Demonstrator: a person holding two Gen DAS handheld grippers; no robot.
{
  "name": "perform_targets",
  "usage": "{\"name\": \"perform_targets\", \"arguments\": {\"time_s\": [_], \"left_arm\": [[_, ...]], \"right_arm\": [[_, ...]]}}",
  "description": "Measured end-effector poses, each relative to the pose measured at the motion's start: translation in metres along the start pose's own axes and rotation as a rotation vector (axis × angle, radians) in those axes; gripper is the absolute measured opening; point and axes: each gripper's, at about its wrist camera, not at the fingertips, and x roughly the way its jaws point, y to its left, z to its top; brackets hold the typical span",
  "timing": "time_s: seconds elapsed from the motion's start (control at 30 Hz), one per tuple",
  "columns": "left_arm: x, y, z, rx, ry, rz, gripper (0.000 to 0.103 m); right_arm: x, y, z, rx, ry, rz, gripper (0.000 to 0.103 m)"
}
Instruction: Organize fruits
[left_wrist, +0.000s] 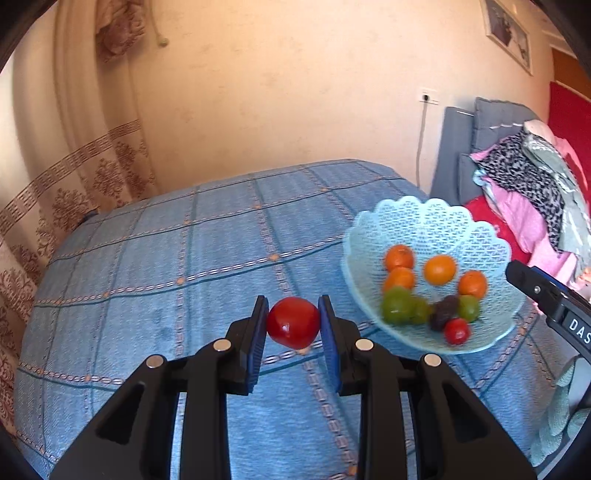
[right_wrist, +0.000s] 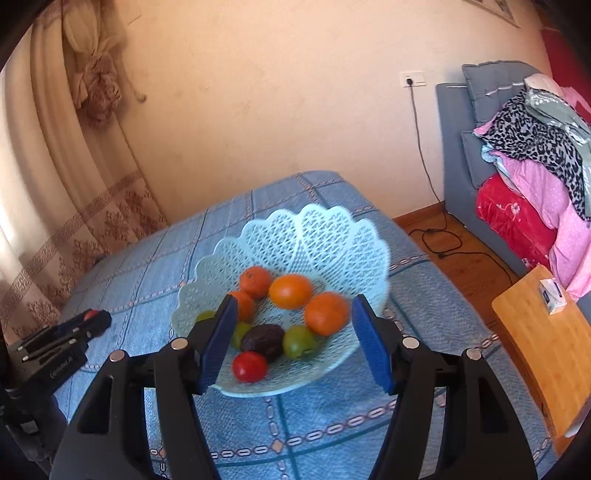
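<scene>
Left tongs (left_wrist: 293, 323) grip a red tomato (left_wrist: 293, 322) (round, no clear axis); right tongs (right_wrist: 295, 339) gape over the basket (right_wrist: 332, 236).

Bare tablecloth (left_wrist: 147, 277) left of basket (left_wrist: 424, 221), seemingly.

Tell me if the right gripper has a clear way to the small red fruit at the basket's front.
Probably yes. The right gripper is open, the small red fruit lies uncovered near the basket front rim, though a dark fruit crowds it behind.
</scene>
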Motion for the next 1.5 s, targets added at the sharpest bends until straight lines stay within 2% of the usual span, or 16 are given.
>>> {"name": "perform_targets", "arguments": {"time_s": [0.17, 0.5, 0.9, 1.13, 1.17, 1.27, 1.33, 1.47, 1.5], "left_arm": [[0.006, -0.03, 0.009, 0.037, 0.006, -0.065, 0.028], [0.02, -0.076, 0.023, 0.115, -0.004, -0.086, 0.028], [0.038, -0.1, 0.026, 0.174, -0.005, -0.097, 0.028], [0.051, -0.109, 0.025, 0.185, 0.009, -0.112, 0.028], [0.052, -0.11, 0.025, 0.185, 0.013, -0.111, 0.031], [0.055, -0.107, 0.024, 0.166, 0.01, -0.094, 0.078], [0.053, -0.104, 0.025, 0.156, -0.011, -0.082, 0.078], [0.053, -0.098, 0.026, 0.148, -0.016, -0.067, 0.078], [0.052, -0.097, 0.026, 0.149, -0.02, -0.061, 0.081]], "right_arm": [[-0.003, -0.016, 0.002, 0.038, -0.005, -0.019, 0.066], [-0.012, -0.025, 0.01, 0.037, -0.026, -0.041, 0.066], [-0.011, -0.04, 0.013, 0.07, -0.029, -0.075, 0.066], [0.001, -0.04, 0.01, 0.066, 0.005, -0.086, 0.066], [0.002, -0.04, 0.01, 0.063, 0.006, -0.088, 0.066], [0.005, -0.04, 0.009, 0.066, 0.012, -0.092, 0.067], [0.006, -0.041, 0.009, 0.068, 0.009, -0.097, 0.07], [0.006, -0.042, 0.008, 0.067, 0.009, -0.097, 0.07], [0.006, -0.041, 0.008, 0.066, 0.008, -0.098, 0.07]]}}
